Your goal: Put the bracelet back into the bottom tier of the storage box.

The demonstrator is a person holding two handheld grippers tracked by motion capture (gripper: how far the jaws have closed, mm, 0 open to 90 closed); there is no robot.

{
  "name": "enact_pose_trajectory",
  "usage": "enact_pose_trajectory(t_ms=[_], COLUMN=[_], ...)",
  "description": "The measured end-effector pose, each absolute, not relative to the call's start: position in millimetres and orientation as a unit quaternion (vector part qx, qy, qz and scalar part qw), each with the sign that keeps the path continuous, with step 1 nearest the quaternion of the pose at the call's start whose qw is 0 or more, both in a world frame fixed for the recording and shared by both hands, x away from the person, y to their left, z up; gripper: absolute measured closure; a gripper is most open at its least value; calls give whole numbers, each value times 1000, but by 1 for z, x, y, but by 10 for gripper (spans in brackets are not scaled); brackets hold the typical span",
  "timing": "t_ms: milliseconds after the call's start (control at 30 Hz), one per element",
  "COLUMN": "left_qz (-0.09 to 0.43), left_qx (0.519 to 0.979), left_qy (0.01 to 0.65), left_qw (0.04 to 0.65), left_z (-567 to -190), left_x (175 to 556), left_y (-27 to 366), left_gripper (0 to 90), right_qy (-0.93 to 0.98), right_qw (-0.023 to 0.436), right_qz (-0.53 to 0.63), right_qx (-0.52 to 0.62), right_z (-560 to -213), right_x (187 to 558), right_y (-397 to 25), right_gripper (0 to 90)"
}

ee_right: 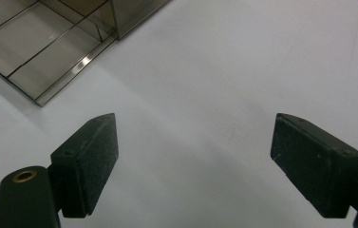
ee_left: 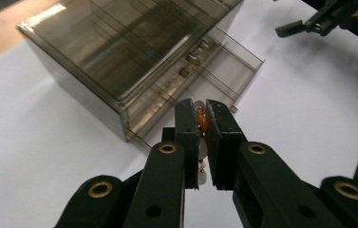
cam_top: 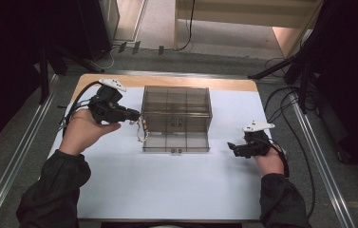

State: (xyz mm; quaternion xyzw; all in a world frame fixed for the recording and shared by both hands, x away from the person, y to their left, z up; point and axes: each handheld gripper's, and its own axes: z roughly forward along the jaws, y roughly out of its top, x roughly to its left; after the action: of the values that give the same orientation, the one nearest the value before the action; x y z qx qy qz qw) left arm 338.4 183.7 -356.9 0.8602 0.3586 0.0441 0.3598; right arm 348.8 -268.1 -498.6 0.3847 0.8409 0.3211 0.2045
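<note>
Holding a beaded bracelet [ee_left: 201,124], the left gripper [cam_top: 134,115] sits just left of the smoky clear drawer box [cam_top: 176,102], jaws clamped narrow on the strand. In the left gripper view an orange bead is pinched between the pads, with pale beads showing above and below it; in the high view the rest of the strand [cam_top: 141,132] dangles free below the jaws, beside the box's near-left corner. The bottom drawer [cam_top: 176,142] is pulled out toward the near side and its compartments look empty.

The right gripper [cam_top: 236,148] rests on the white table cover [cam_top: 167,190], right of the drawer and apart from it, jaws spread wide, holding nothing.

Handling judgement: the bracelet is light, limp and swings, with no stiffness to aim by. The beads are hard and smooth, so they likely roll under the pads. Grip looks best across the strand between beads or square on one bead, as now. The loose end will probably land first, so lowering it into a compartment before release seems safer than dropping it. The thin drawer walls could snag the loop.
</note>
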Motion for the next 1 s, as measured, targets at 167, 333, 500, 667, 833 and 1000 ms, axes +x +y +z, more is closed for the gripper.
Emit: enact_pose_trajectory(t_ms=[167,333,500,667,833,1000], left_qz=[38,30,29,23,15,10], left_qx=[868,872,875,881,884,886], left_qy=[351,349,350,348,346,347], left_qw=[349,343,334,319,313,307], left_z=[-366,-373,-383,-393,-402,-409], left_x=[344,348,353,356,359,361], left_y=[171,165,160,153,148,145], left_gripper=[860,860,860,859,858,858], right_qy=[840,840,839,840,840,842], right_qw=[205,205,206,205,205,202], right_qz=[321,321,321,320,319,317], right_qx=[387,387,388,388,387,387], right_z=[-499,-499,-499,-499,-499,-500], right_x=[347,345,345,345,345,345], right_y=[-270,-271,-272,-272,-273,-273], right_gripper=[170,170,170,171,171,171])
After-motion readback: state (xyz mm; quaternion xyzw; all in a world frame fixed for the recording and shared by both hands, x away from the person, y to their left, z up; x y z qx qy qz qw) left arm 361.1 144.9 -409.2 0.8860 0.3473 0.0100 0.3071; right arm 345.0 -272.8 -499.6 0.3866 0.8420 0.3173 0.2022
